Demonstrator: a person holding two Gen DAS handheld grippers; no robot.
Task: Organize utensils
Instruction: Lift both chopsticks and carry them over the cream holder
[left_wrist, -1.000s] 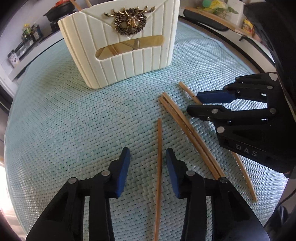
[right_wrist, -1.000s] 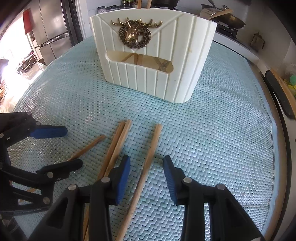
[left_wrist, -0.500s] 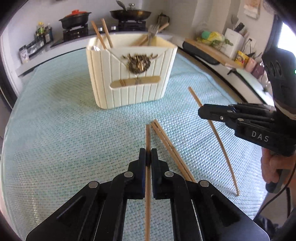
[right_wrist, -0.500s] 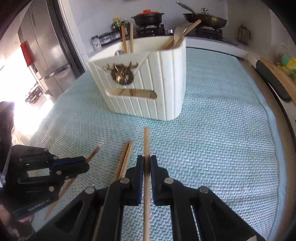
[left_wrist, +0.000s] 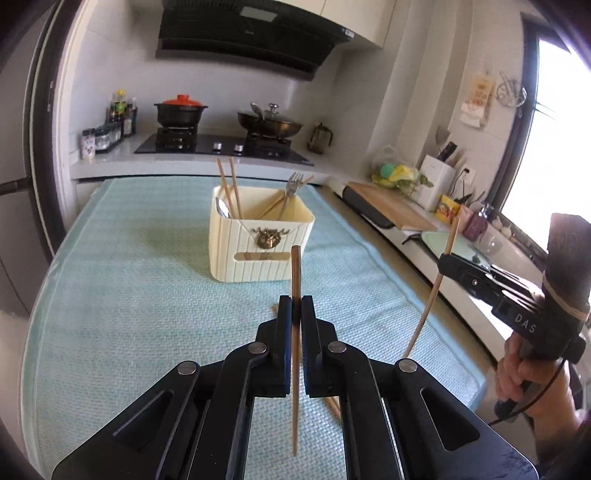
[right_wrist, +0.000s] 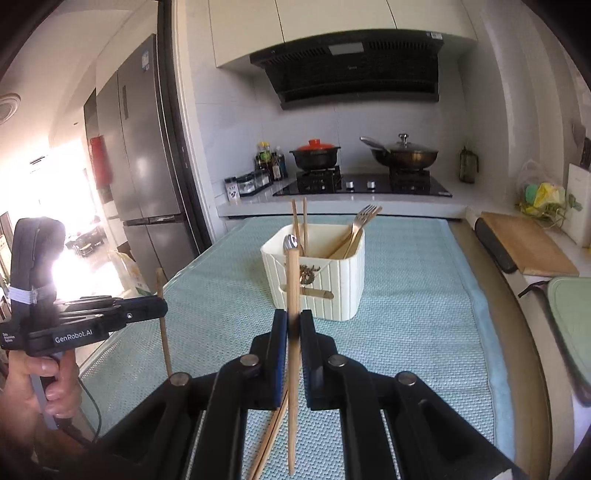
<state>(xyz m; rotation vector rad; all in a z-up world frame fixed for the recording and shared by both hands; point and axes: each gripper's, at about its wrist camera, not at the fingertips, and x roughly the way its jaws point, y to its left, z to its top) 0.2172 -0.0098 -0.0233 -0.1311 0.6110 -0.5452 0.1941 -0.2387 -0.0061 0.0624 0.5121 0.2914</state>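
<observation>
**Both tongs loaded, holder dead ahead**

Left wrist view: the left tongs (left_wrist: 295, 306) are clamped tight on a chopstick (left_wrist: 295, 280), which stands nearly upright with its long axis vertical. The cream holder (left_wrist: 258, 243) sits straight ahead on the table (left_wrist: 110, 314), well apart, with its open top lower in the picture than the stick's upper tip. Off to the right, the right tongs (left_wrist: 448, 264) grip a second stick (left_wrist: 432, 295), tilted a bit.

Right wrist view: same deal, with the right tongs pinching their stick upright and the holder straight in front, a little right of centre. A loose pair (right_wrist: 269, 435) lies flat on the mat below.

Neither hand looks clearly nearer the holder. The next move is probably forward, then tip down into the left compartment, where two sticks already stand.
</observation>
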